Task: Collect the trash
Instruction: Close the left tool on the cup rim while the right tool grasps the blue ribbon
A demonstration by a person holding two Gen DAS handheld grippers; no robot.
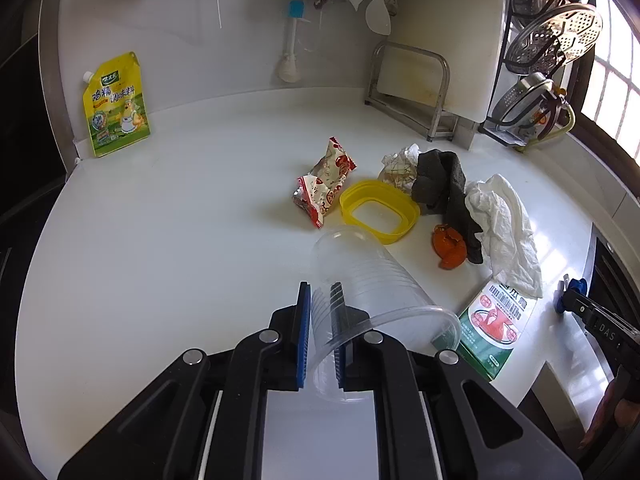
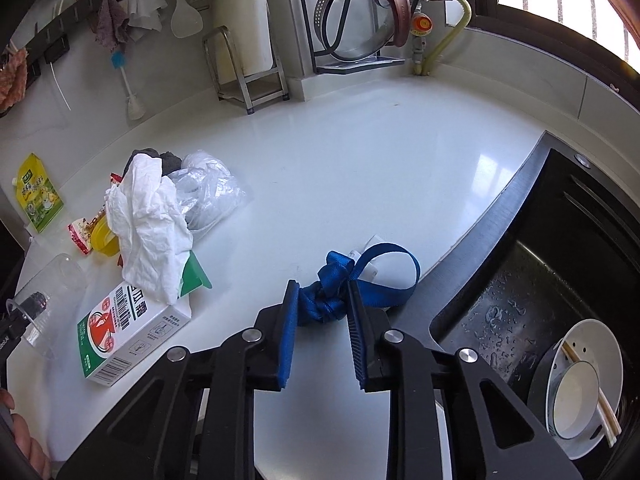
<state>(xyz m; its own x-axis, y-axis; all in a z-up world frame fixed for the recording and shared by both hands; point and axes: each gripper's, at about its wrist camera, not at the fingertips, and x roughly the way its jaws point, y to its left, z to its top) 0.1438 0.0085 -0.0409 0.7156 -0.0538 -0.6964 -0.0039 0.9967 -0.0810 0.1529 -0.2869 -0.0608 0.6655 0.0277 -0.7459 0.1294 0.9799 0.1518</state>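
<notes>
A clear plastic cup lies tilted over the white counter. My left gripper is shut on its wall, one pad inside the cup and one outside. A knotted blue strap with a loop lies on the counter beside the sink's edge. My right gripper is shut on the knot, its blue pads touching both sides. Loose trash lies in a cluster: a red snack wrapper, a yellow plastic ring, orange peel, crumpled white tissue, a green-and-white box and a clear plastic bag.
A black sink at the right holds a white bowl with chopsticks. A yellow seasoning pouch leans on the back wall at the left. A metal rack and pot lids stand at the back. A dark cloth lies among the trash.
</notes>
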